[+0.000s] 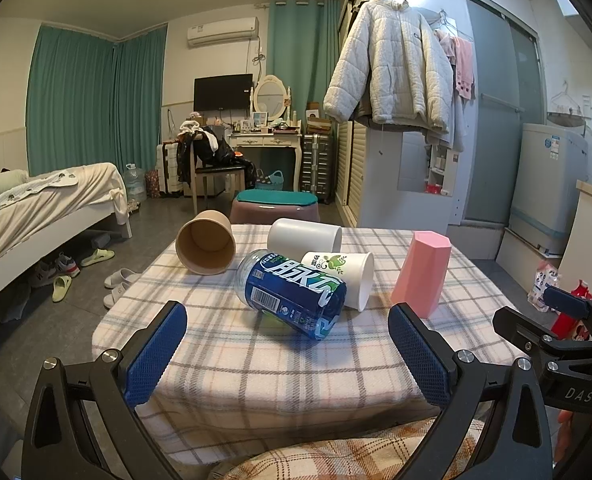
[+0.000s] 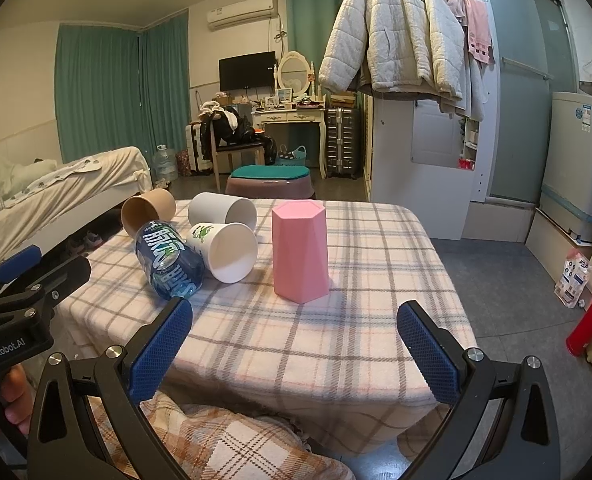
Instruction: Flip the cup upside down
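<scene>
A pink faceted cup (image 1: pixel 420 273) (image 2: pixel 299 251) stands upside down on the plaid-covered table (image 1: pixel 256 360) (image 2: pixel 335 340). A brown paper cup (image 1: pixel 206 242) (image 2: pixel 147 209), a white cup (image 1: pixel 303 235) (image 2: pixel 222 209), a printed white cup (image 1: pixel 341 276) (image 2: pixel 224 250) and a blue drink cup (image 1: pixel 292 294) (image 2: pixel 168 260) lie on their sides. My left gripper (image 1: pixel 288 354) is open and empty at the near edge, short of the blue cup. My right gripper (image 2: pixel 294 350) is open and empty, short of the pink cup.
A purple stool with a teal cushion (image 1: pixel 275 206) (image 2: pixel 270 182) stands behind the table. A bed (image 1: pixel 36 216) is at the left. A red bottle (image 2: pixel 589 316) stands on the floor at the right. A wardrobe with a hung white jacket (image 1: pixel 391 64) is at the back right.
</scene>
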Action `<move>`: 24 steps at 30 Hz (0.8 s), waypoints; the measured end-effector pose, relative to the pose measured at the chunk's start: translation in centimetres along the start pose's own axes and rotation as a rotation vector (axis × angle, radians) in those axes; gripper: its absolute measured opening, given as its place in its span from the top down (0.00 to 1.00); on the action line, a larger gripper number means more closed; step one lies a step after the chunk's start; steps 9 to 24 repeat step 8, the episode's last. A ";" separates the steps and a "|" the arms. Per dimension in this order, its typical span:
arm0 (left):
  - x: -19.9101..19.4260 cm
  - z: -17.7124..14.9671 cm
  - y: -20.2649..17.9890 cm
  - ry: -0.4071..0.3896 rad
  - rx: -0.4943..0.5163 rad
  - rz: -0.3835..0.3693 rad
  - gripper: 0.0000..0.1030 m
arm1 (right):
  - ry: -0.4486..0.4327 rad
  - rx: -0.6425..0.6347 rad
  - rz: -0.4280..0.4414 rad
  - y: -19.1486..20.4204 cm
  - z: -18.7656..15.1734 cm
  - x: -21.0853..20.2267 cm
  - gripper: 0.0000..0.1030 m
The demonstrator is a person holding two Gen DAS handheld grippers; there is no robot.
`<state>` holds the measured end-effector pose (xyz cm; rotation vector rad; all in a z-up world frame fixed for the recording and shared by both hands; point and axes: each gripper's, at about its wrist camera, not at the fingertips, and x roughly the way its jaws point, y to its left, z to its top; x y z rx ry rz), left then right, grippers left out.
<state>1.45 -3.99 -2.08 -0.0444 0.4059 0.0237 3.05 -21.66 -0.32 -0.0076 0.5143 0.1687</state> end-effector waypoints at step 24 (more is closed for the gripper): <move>0.0 0.0 0.0 0.000 0.000 0.001 0.00 | 0.001 0.001 0.001 0.0 0.0 0.1 0.00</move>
